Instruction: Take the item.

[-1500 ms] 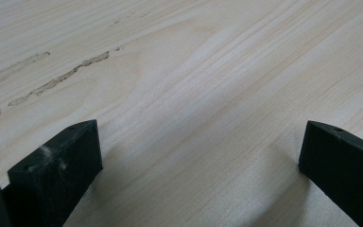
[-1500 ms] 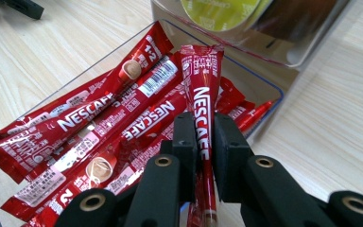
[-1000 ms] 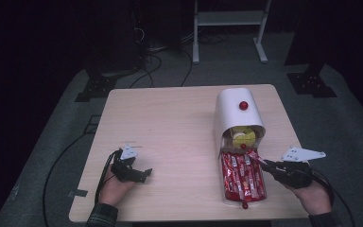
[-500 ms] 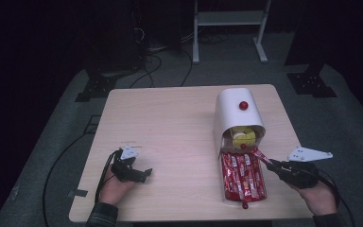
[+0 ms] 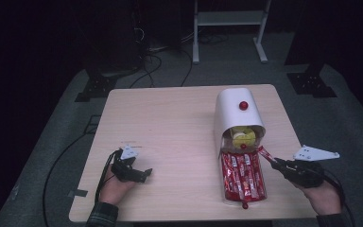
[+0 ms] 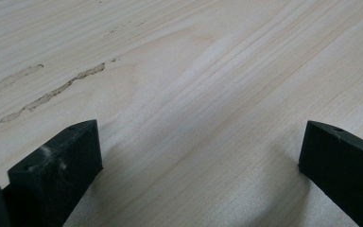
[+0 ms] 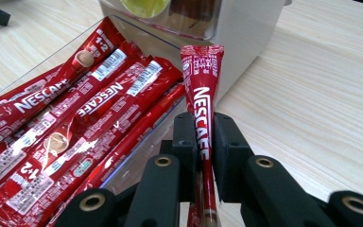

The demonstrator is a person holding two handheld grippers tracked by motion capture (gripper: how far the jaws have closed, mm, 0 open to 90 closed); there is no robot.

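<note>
A white box [image 5: 234,111] with a red knob lies on the wooden table [image 5: 170,123], its clear drawer [image 5: 227,189] pulled out toward the front edge and filled with several red Nescafe coffee sticks [image 5: 241,177] [image 7: 66,127]. My right gripper [image 5: 275,161] [image 7: 203,142] is shut on one red coffee stick [image 5: 264,154] [image 7: 202,94], holding it just right of the drawer, its free end pointing at the box. My left gripper [image 5: 144,174] [image 6: 198,156] rests on the table at the front left, jaws open over bare wood.
Yellow items [image 5: 243,136] sit inside the box's open mouth. A white metal stand [image 5: 227,28], dark stand bases [image 5: 312,82] and cables [image 5: 146,52] lie on the grey floor beyond the table. Bare wood spans the table's middle and back left.
My right gripper has drawn back to the right with one coffee stick, away from the drawer. The left gripper has kept still.
</note>
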